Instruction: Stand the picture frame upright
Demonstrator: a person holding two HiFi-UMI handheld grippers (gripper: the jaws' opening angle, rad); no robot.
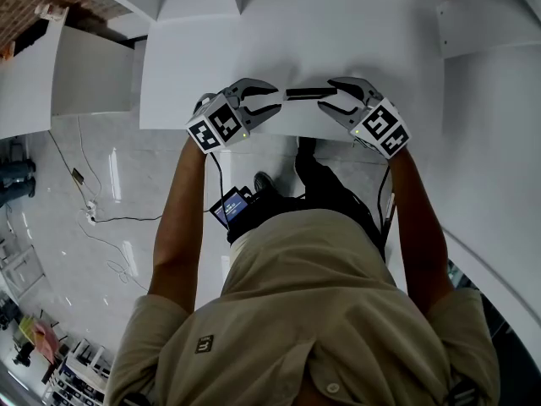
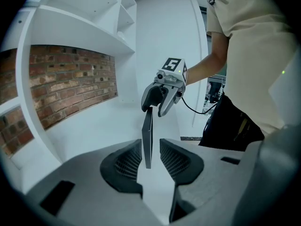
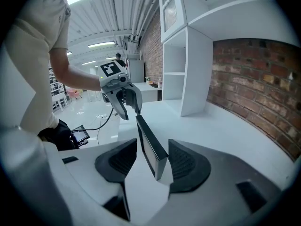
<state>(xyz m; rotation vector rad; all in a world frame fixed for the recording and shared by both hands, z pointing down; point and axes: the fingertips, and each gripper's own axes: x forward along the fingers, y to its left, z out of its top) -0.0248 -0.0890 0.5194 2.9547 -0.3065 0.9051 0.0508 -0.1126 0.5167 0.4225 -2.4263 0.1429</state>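
- Currently the slim, dark rectangular picture frame [image 1: 311, 92] stands on its long edge on the white table [image 1: 254, 32], near the table edge closest to the person. It leans slightly in the right gripper view.
- Left gripper [image 1: 279, 100]: the jaws are apart and straddle one end of the frame. The left gripper view shows a strip of white table between the frame and one ribbed black pad [image 2: 176, 161]. The frame lies close beside the other pad.
- Right gripper [image 1: 325, 94]: the jaws are wide and straddle the opposite end. Its pads [image 3: 188, 166] stand clear of the frame on both sides.
- The two grippers face each other along the frame's length, both angled downward.
- Neither claw presses on the frame.
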